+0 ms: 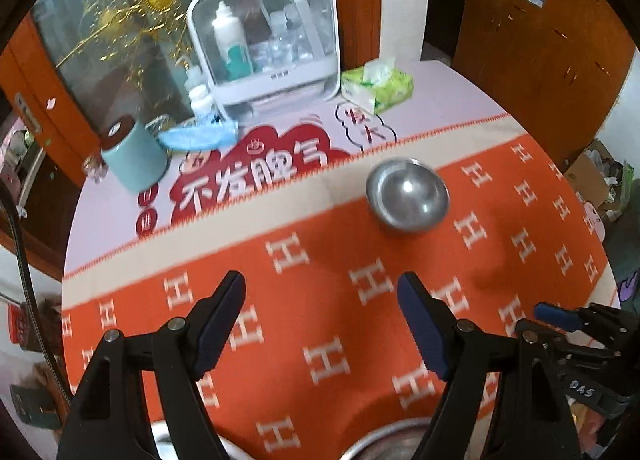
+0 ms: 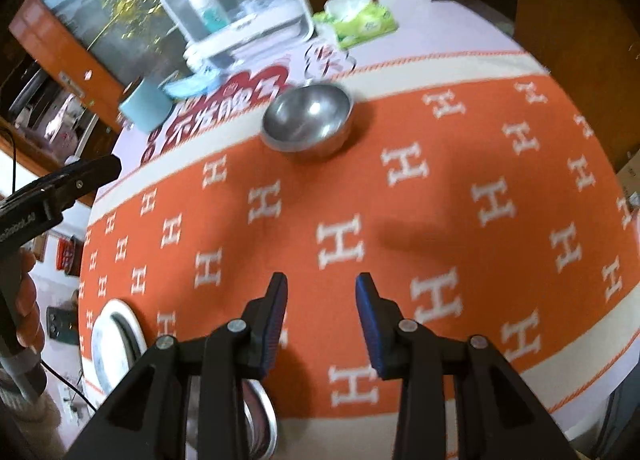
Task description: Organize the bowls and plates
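Note:
A steel bowl [image 1: 408,196] [image 2: 308,120] stands upright on the orange H-patterned cloth [image 1: 320,244], toward the far side of the table. My left gripper [image 1: 320,278] hovers well short of it, jaws wide open and empty. My right gripper [image 2: 322,280] is also open, with a narrower gap and only cloth showing between its blue pads. A white plate [image 2: 116,344] lies at the near left of the table. Metal rims [image 1: 384,440] [image 2: 264,412] show under the grippers, mostly hidden. The right gripper [image 1: 560,316] appears at the left wrist view's right edge. A hand [image 2: 24,300] holds the left gripper [image 2: 80,176].
At the back of the table stand a clear storage box [image 1: 268,40] with bottles, a green tissue pack [image 1: 376,88], a teal cup [image 1: 134,164] and a blue wrapper [image 1: 196,136]. The round table's edge [image 1: 70,244] curves close on the left.

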A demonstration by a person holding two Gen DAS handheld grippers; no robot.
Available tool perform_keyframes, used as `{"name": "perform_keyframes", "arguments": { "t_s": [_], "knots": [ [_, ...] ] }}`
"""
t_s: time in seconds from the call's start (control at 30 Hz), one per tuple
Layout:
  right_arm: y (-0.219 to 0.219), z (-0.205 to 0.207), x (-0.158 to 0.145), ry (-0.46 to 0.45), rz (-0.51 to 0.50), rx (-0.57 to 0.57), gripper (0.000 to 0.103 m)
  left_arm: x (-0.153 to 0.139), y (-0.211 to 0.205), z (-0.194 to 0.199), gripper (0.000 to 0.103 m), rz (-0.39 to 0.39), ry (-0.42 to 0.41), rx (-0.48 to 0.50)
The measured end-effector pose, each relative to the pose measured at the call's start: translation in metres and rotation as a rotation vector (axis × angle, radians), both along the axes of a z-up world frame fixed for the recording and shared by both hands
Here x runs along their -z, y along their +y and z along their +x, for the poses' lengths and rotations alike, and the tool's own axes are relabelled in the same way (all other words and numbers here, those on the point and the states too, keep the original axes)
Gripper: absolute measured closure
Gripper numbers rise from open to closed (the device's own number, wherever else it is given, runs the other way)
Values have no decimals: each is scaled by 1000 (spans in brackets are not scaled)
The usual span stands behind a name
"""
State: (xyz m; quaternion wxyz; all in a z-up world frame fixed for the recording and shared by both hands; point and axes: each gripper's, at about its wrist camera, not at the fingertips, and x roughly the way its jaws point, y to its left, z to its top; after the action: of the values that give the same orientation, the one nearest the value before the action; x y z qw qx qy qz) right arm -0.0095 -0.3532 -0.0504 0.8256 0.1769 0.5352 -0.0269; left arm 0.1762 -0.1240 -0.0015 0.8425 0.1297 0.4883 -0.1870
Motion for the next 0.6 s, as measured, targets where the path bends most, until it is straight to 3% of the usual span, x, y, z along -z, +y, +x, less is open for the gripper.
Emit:
{"name": "perform_keyframes", "arguments": {
  "t_s": [0.27, 0.6],
  "knots": [
    [-38, 56, -19, -44, 0, 64, 67, 30, -31, 64, 26, -36, 72, 16],
    [-66, 125, 13, 5, 112, 142, 67, 90, -59, 115, 26, -128, 240, -10]
  ]
}}
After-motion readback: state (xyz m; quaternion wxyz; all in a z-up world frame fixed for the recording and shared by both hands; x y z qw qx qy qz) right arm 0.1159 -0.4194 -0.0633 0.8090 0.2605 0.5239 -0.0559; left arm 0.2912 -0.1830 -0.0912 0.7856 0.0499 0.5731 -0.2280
